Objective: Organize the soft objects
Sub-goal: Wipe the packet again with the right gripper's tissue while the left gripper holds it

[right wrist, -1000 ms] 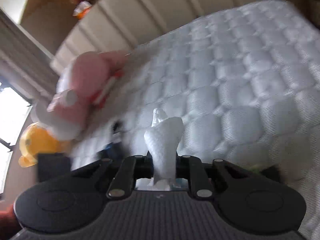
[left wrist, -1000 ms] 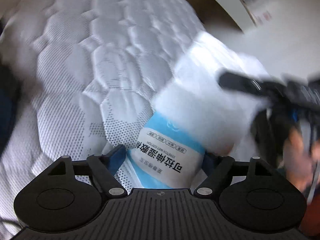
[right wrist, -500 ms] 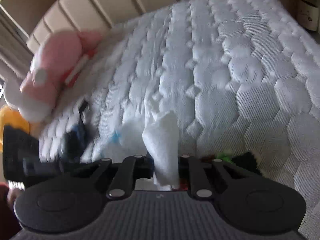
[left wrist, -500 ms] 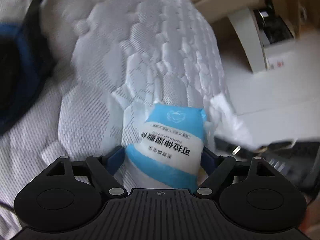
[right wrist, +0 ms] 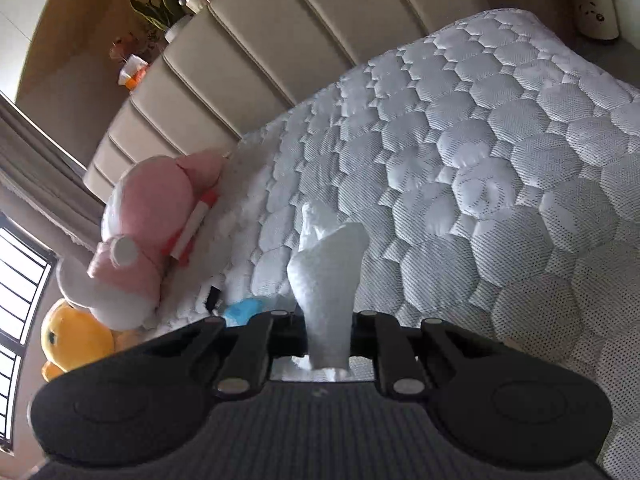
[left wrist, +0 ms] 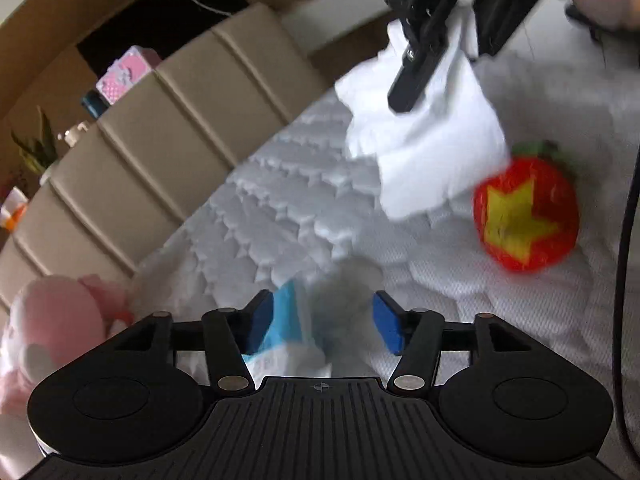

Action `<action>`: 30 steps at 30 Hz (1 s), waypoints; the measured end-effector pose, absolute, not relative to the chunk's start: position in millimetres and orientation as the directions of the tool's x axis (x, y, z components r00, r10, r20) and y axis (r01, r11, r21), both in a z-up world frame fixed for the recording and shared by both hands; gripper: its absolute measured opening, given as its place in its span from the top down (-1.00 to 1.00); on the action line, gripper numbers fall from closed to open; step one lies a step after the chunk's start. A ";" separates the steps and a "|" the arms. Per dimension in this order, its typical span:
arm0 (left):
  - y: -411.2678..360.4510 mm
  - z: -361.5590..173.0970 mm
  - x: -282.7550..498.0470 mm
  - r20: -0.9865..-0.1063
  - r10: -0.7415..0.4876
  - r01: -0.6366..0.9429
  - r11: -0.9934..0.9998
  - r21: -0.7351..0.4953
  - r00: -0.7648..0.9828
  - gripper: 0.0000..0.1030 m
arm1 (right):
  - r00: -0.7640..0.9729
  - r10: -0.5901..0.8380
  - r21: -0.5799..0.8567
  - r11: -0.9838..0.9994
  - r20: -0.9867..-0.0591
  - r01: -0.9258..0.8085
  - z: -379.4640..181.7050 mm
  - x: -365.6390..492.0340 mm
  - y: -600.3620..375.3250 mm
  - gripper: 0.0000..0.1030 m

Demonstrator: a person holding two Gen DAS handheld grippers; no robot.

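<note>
Only the left wrist view shows the strawberry plush [left wrist: 526, 216] on the quilted mattress [left wrist: 288, 216], beside the white cloth [left wrist: 432, 152] pinched in the right gripper [right wrist: 327, 320]. The left gripper [left wrist: 323, 322] is spread; the blue-and-white packet [left wrist: 286, 336] seems to touch its left pad

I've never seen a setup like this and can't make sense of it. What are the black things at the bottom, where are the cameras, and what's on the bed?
A person holds two hand-held grippers; each has a camera looking along its fingers. In the left view, the left gripper is open, a blue-and-white packet lying between its blue pads. The right gripper pinches a white cloth, seen hanging in the left view. On the quilted mattress lie a red strawberry plush and a pink plush; a yellow plush sits beside it.
</note>
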State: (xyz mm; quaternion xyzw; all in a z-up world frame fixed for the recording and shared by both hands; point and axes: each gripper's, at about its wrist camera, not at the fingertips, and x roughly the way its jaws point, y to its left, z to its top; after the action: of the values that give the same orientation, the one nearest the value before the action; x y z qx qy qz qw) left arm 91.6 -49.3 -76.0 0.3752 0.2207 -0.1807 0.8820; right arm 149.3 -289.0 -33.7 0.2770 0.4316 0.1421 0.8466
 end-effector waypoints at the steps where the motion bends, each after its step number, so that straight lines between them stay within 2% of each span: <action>1: -47.3 -74.4 93.1 -0.527 -0.141 0.481 0.647 0.591 0.838 -0.75 | 0.580 0.482 0.592 0.806 -0.657 -0.001 -35.2 149.8 -288.2 0.74; 2: -43.9 -71.2 97.4 -0.533 -0.132 0.481 0.645 0.594 0.835 -0.83 | 0.573 0.488 0.594 0.805 -0.658 -0.003 -36.1 150.3 -287.4 0.74; 4: -32.9 -70.8 105.0 -0.577 -0.114 0.496 0.661 0.564 0.809 -0.83 | 0.560 0.502 0.598 0.801 -0.659 -0.016 -36.6 150.7 -283.4 0.71; 9: -12.6 -98.1 137.6 -0.740 -0.041 0.481 0.784 0.393 0.672 -0.86 | 0.539 0.512 0.575 0.816 -0.669 -0.060 -36.6 149.1 -270.5 0.70; 11: -2.9 -105.0 143.7 -0.752 -0.059 0.464 0.818 0.341 0.657 -0.86 | 0.541 0.504 0.571 0.819 -0.673 -0.054 -37.7 148.5 -271.1 0.70; 13: 2.8 -106.7 148.4 -0.754 -0.082 0.449 0.843 0.297 0.652 -0.34 | 0.548 0.494 0.568 0.822 -0.675 -0.042 -38.4 148.6 -273.6 0.70; 14: 2.3 -102.3 144.5 -0.747 -0.106 0.460 0.842 0.284 0.656 -0.33 | 0.552 0.488 0.565 0.824 -0.676 -0.037 -38.6 148.8 -274.6 0.70; 17: -7.9 -89.0 123.6 -0.728 -0.280 0.583 0.788 0.198 0.625 -0.32 | 0.546 0.500 0.569 0.821 -0.672 -0.050 -38.7 149.3 -273.7 0.70; 19: -19.1 -86.8 103.3 -0.725 -0.346 0.653 0.734 0.186 0.595 -0.36 | 0.542 0.534 0.592 0.802 -0.649 -0.081 -36.7 146.9 -270.4 0.70; 22: -35.4 -92.3 85.2 -0.737 -0.376 0.712 0.673 0.200 0.562 -0.39 | 0.516 0.674 0.706 0.687 -0.529 -0.172 -29.7 142.6 -263.6 0.70; 24: -40.4 -99.6 82.1 -0.755 -0.361 0.722 0.660 0.208 0.547 -0.42 | 0.470 0.727 0.738 0.642 -0.501 -0.206 -31.6 142.1 -252.8 0.71; 30: -37.7 -106.5 82.9 -0.766 -0.314 0.691 0.687 0.225 0.561 -0.49 | 0.265 0.650 0.610 0.760 -0.713 -0.223 -70.9 140.9 -206.0 0.72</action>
State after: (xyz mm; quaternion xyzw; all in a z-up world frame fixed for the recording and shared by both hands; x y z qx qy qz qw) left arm 82.9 -37.7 -106.5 0.2607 0.3620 -0.2977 0.8440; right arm 140.9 -206.0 -70.9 0.1991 0.5361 0.2833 0.7699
